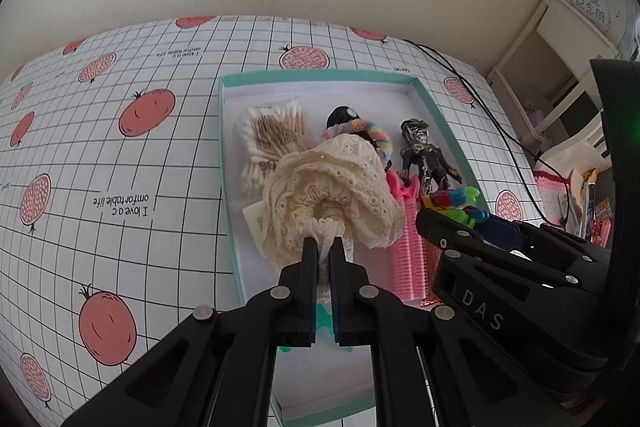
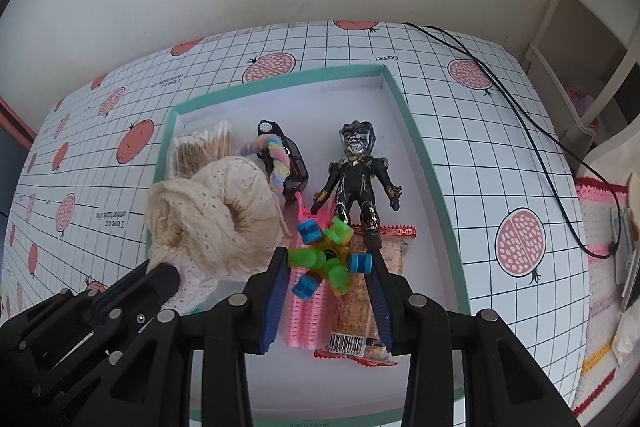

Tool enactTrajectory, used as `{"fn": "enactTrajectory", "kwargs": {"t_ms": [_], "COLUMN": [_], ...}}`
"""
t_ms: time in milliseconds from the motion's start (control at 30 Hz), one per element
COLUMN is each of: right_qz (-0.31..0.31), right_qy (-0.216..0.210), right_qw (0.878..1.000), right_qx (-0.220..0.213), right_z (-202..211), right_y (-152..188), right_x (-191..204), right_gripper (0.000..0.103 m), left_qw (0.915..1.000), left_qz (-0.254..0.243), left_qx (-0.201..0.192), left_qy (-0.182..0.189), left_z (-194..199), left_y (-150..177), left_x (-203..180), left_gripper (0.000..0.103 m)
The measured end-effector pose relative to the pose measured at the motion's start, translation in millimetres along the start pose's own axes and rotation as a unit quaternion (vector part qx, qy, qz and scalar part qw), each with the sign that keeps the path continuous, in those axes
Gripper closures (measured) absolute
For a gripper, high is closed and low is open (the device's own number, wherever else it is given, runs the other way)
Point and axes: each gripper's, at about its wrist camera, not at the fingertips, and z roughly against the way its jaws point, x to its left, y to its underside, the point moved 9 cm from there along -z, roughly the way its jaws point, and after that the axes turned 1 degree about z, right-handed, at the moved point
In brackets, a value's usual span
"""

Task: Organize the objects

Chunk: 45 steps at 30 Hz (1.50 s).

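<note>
Left gripper (image 1: 324, 247) is pinched shut on lace cloth (image 1: 332, 187), which hides part of the swabs (image 1: 272, 131) at the box's (image 1: 424, 95) far-left corner. Right gripper (image 2: 328, 267) is part open, clamping the spinner toy (image 2: 328, 255); snack pkt (image 2: 360, 315) under it is half covered.

The counter (image 1: 120, 155) wears a white cloth with a black grid and salmon-pink pomegranates. The box (image 2: 424, 155) has a teal rim and a white inside. In it lie a cream eyelet-lace cloth (image 1: 332, 195), a black and gold figure (image 2: 360, 179), a pink comb (image 2: 304, 315), a pastel rainbow loop (image 2: 276, 159) and a green, blue and yellow spinner (image 2: 328, 259). The tongs (image 2: 328, 291) are black with blue pads.
</note>
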Motion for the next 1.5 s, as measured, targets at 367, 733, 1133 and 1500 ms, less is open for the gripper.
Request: {"fn": "enactTrajectory", "kwargs": {"t_ms": [367,733,1133,1500], "right_qz": [0.008,0.01,0.015,0.032], "right_qy": [0.008,0.003,0.004,0.01], "right_qw": [1.0,1.0,1.0,0.999], "right_qx": [0.005,-0.001,-0.022,-0.034], "right_z": [-4.0,3.9,32.6,44.3], "right_y": [1.5,0.1,8.3,36.0], "right_x": [2.5,5.9,5.3,13.1], "right_gripper": [0.062,0.061,0.049,0.049], "left_qw": [0.9999,0.9999,0.9997,0.9977], "left_qz": [0.003,0.01,0.018,0.024], "left_qx": [0.01,0.012,-0.01,-0.057], "left_qy": [-0.001,0.007,-0.009,-0.028], "left_z": [-8.3,2.2,37.3,70.2], "left_y": [4.1,0.5,-2.0,9.3], "left_x": [3.3,4.8,26.5,57.0], "left_gripper": [0.097,0.079,0.062,0.037]}}
